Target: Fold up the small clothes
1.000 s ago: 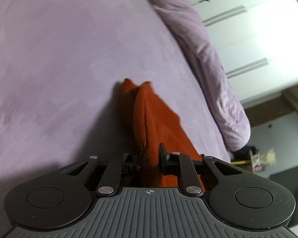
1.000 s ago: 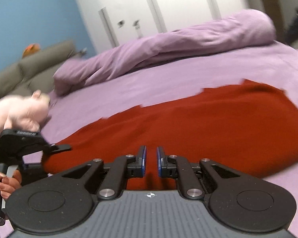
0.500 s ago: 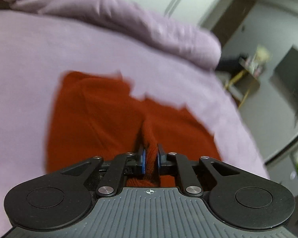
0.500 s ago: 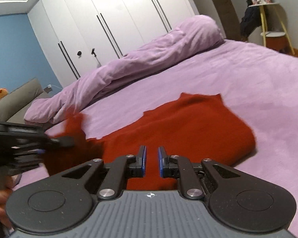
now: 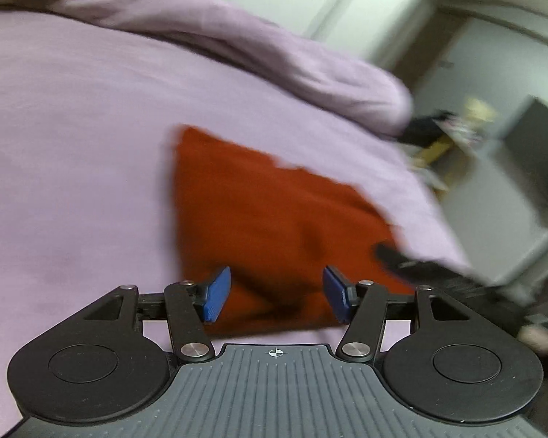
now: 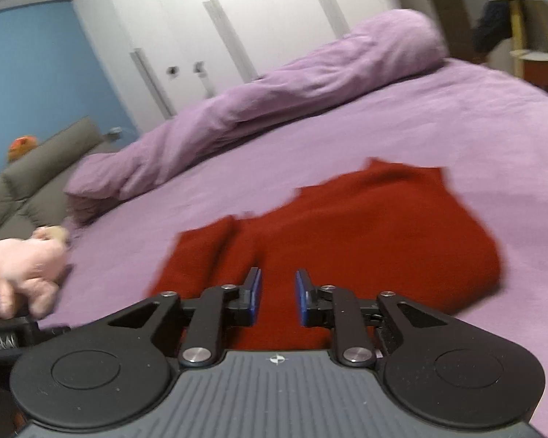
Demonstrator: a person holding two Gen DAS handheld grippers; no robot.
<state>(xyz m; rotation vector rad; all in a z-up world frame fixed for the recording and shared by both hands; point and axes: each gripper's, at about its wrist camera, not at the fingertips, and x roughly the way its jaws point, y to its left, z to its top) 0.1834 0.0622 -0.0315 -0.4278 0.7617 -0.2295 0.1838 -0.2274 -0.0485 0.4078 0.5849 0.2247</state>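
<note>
Left gripper (image 5: 277, 294), jaws just sprung apart and empty, hovers nearest the red garment (image 5: 274, 219), stretching toward 12 o'clock.

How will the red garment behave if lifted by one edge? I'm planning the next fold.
The red garment probably droops: it lies limp with soft creases. It looks thick and fuzzy, so it likely grips rather than slips. On the soft bedsheet, pushing would probably bunch it.

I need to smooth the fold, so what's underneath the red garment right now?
The red garment lies flat on the purple bedsheet, which shows all around it. Whatever is directly beneath the cloth is covered, so it cannot be seen.
</note>
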